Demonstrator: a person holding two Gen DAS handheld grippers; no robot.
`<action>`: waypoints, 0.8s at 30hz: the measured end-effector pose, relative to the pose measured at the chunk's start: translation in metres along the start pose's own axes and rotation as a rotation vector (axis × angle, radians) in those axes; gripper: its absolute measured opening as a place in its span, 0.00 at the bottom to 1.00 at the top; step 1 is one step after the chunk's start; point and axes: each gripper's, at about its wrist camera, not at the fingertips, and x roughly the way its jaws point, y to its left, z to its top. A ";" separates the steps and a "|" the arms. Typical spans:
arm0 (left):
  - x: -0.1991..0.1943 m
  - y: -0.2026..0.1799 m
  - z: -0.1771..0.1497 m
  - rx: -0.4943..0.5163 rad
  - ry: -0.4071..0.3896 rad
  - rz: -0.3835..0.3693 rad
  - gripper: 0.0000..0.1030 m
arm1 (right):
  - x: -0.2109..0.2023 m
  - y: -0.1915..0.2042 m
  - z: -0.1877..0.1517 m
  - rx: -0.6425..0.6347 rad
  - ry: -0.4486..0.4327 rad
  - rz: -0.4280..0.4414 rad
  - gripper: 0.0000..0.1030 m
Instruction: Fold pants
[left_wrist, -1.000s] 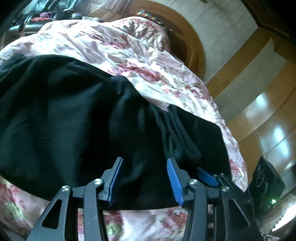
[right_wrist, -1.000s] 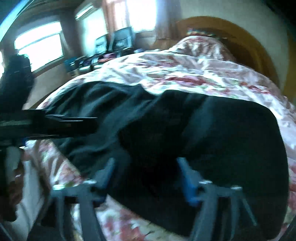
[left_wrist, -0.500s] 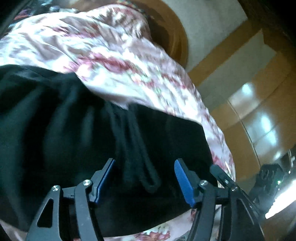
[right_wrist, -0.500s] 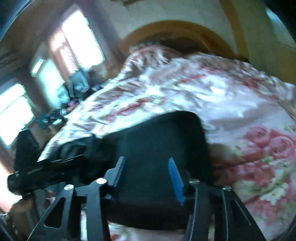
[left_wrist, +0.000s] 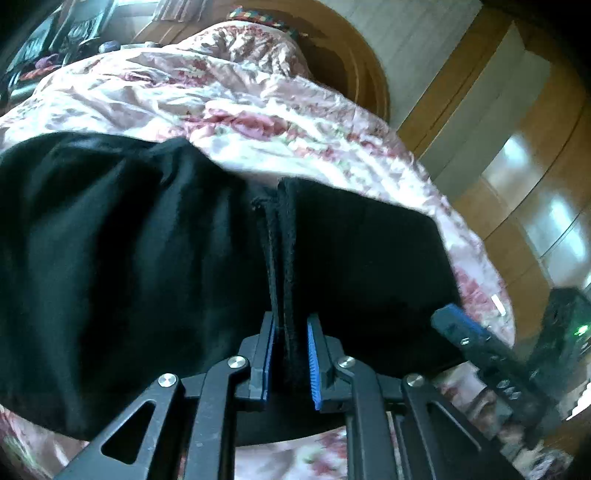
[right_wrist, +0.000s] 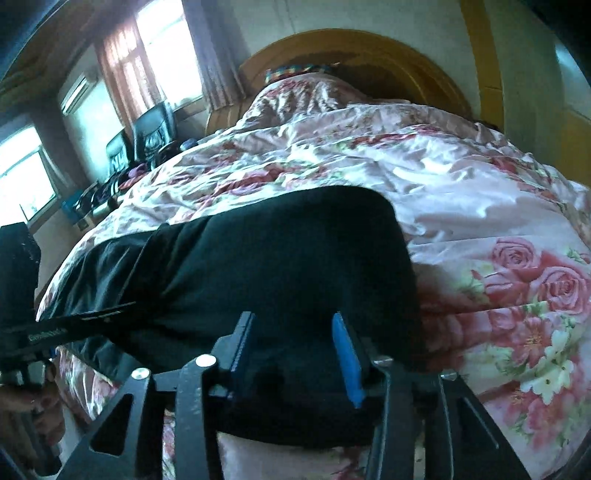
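Black pants (left_wrist: 129, 258) lie spread over a floral bedspread (left_wrist: 258, 110). Their drawstring cords (left_wrist: 275, 258) run down into my left gripper (left_wrist: 291, 350), whose jaws are closing, with the blue pads pinching the cords and a ridge of black fabric. In the right wrist view the pants (right_wrist: 277, 251) end in a rounded edge near the roses. My right gripper (right_wrist: 295, 350) sits at the near edge of the cloth, jaws opening, fabric lying between the pads but not squeezed. Its blue tip (left_wrist: 454, 325) shows at the right of the left wrist view.
A curved wooden headboard (right_wrist: 351, 48) stands behind the bedspread (right_wrist: 480, 221). Black chairs (right_wrist: 151, 125) and clutter line the windows at the left. A person's hand (right_wrist: 22, 402) holds the left gripper's handle. Glossy wooden panels (left_wrist: 517, 184) and a black device with a green light (left_wrist: 569, 325) stand at the right.
My left gripper's jaws went from wide apart to pinched on the drawstring and fabric. The right gripper swung toward the pants' right edge and rolled; its jaws narrowed, then widened again.
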 end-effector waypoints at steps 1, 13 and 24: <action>0.003 0.000 -0.001 0.018 -0.002 0.008 0.18 | 0.002 0.001 -0.001 0.004 0.007 0.012 0.58; -0.069 0.037 -0.007 -0.135 -0.171 0.110 0.37 | 0.015 0.027 -0.013 -0.099 0.038 0.020 0.98; -0.174 0.160 -0.044 -0.675 -0.511 0.276 0.63 | 0.009 0.018 -0.013 -0.020 0.004 0.085 1.00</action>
